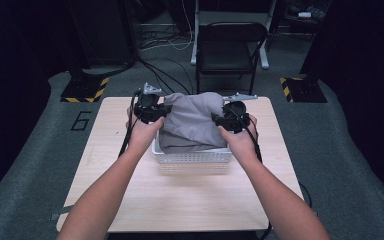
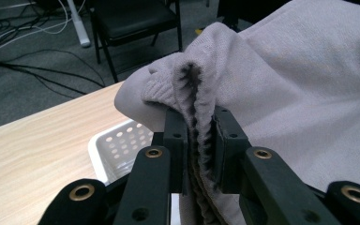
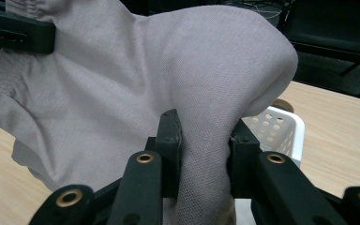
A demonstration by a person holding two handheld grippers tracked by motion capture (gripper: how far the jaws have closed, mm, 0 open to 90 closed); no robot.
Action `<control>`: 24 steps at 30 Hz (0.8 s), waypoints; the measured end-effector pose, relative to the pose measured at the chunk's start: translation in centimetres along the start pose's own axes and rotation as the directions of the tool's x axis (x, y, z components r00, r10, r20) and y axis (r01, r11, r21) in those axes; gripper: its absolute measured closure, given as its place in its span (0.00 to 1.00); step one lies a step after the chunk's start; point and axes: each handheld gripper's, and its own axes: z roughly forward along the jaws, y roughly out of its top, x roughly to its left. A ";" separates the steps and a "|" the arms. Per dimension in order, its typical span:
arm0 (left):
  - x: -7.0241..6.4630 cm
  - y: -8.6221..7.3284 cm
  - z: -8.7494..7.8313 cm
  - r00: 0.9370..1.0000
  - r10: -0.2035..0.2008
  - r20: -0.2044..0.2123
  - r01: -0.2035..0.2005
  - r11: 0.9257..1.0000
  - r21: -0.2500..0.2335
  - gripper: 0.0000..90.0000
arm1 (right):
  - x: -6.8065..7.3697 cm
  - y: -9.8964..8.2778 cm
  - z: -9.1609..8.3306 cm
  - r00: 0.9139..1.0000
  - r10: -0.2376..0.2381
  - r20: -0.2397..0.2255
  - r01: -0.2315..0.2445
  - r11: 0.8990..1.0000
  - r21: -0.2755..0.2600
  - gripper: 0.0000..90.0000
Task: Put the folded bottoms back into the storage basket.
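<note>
Over the middle of the counter (image 1: 130,200), you hold a grey garment (image 1: 192,122) bunched above a white perforated basket (image 1: 192,157), with its lower folds lying in or on the basket and the rest lifted between your two hands. Starting with the biggest risk: the garment is much larger than the basket, so if you raise or pull it while cloth is snagged on the rim, the light basket probably lifts or slides with it and could tip off toward the near edge of the counter. Next, the cloth hangs slack between the claws, and if you spread your hands unevenly, one side takes the whole weight and the fabric may drag out of the weaker hold. The left claw (image 2: 200,136) is clenched on the ribbed, elastic edge of the garment, a thick doubled seam standing upright between the jaws; that hold looks firm, though the ribbing is springy and could creep out under a sharp tug. The right claw (image 3: 201,140) is clenched on a plain fold of smooth cloth, gathered into a rounded hump above the jaws; this looks the less secure of the two, since nothing like a hem stops the fabric from sliding through. Smallest point: the cables trailing from the claws run along your forearms near the basket, and a loop could catch its corner as you move, so keep your motions slow and level.
</note>
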 end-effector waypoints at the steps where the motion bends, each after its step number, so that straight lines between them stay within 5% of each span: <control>1: 0.1 0.0 0.2 1.000 0.000 -0.001 0.000 1.000 0.004 0.87 | -0.1 0.0 0.3 1.000 -0.010 0.001 0.010 1.000 0.003 0.79; 15: 1.5 -0.3 2.3 0.999 -0.043 -0.015 0.043 0.999 0.018 0.87 | -0.6 0.2 2.7 1.000 0.000 0.010 0.000 1.000 0.025 0.79; 24: 1.9 -0.8 3.5 0.999 -0.032 -0.024 0.034 0.998 0.046 0.87 | -0.6 0.1 3.4 1.000 -0.007 0.018 0.006 0.999 0.043 0.79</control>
